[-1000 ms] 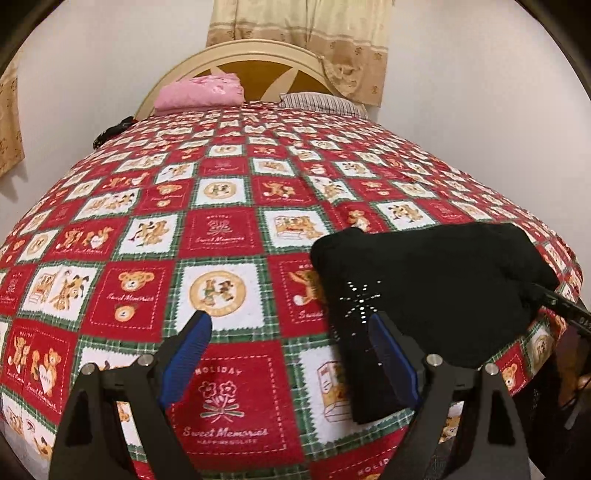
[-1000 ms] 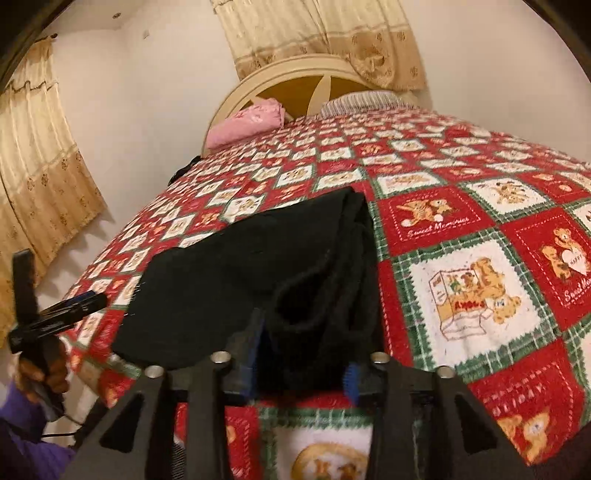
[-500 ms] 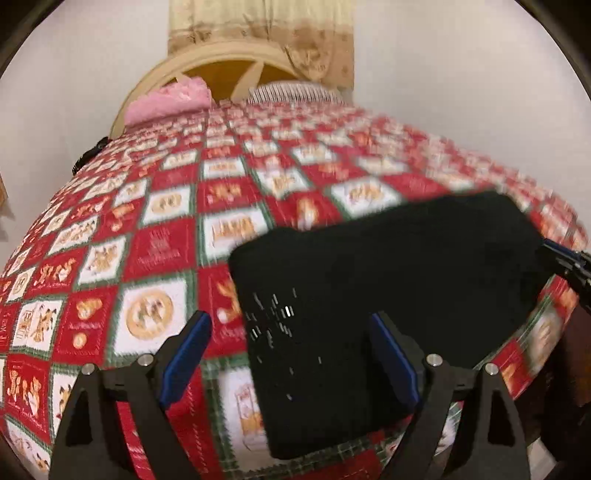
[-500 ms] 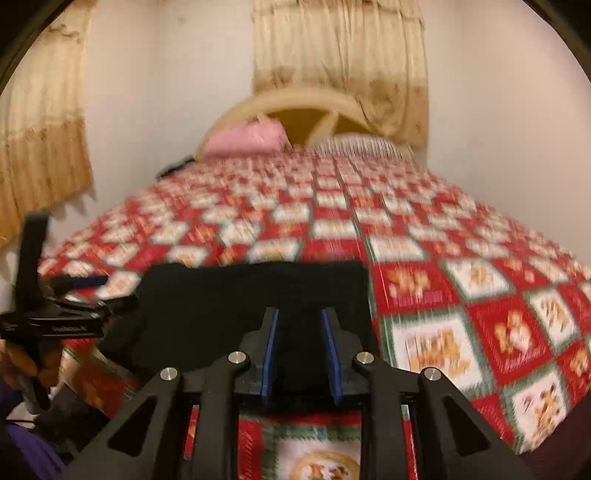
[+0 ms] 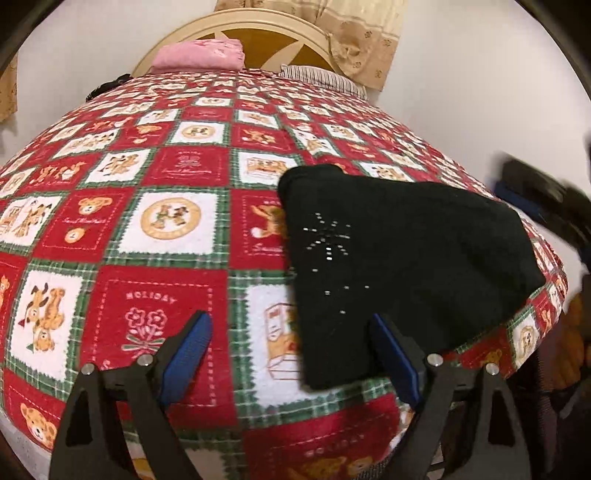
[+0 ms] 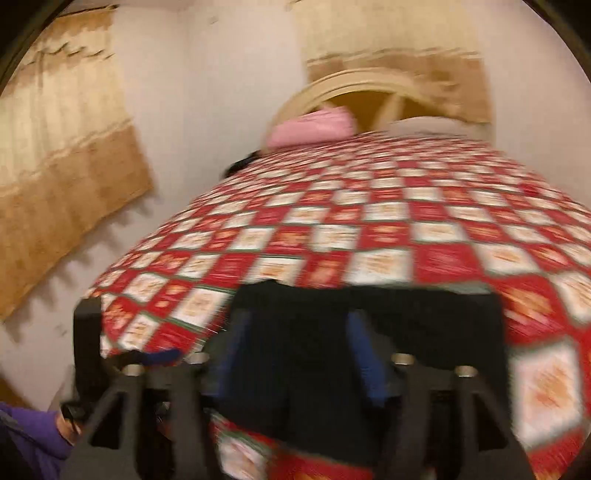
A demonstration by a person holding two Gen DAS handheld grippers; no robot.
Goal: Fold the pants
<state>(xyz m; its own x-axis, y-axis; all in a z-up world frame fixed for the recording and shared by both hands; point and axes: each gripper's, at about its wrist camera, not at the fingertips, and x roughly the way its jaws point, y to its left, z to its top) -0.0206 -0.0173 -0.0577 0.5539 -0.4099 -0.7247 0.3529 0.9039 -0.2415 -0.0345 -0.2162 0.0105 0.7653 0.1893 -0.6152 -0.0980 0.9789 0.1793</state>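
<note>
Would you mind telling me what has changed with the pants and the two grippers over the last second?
The right gripper let go of the black pants; its jaws are opening and it has backed away. The pants now lie folded flat on the bedspread. The left gripper stayed wide open and empty.

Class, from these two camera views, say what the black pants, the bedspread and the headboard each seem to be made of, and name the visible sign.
Black pants: soft matte cloth, perhaps knit or fleece, since the folded edges look thick and rounded; small shiny studs form a star.
Bedspread: printed fabric, likely flannel or cotton, with a slightly fuzzy surface.
Headboard: rigid, cream-painted, probably wood; smooth curved frame.
</note>
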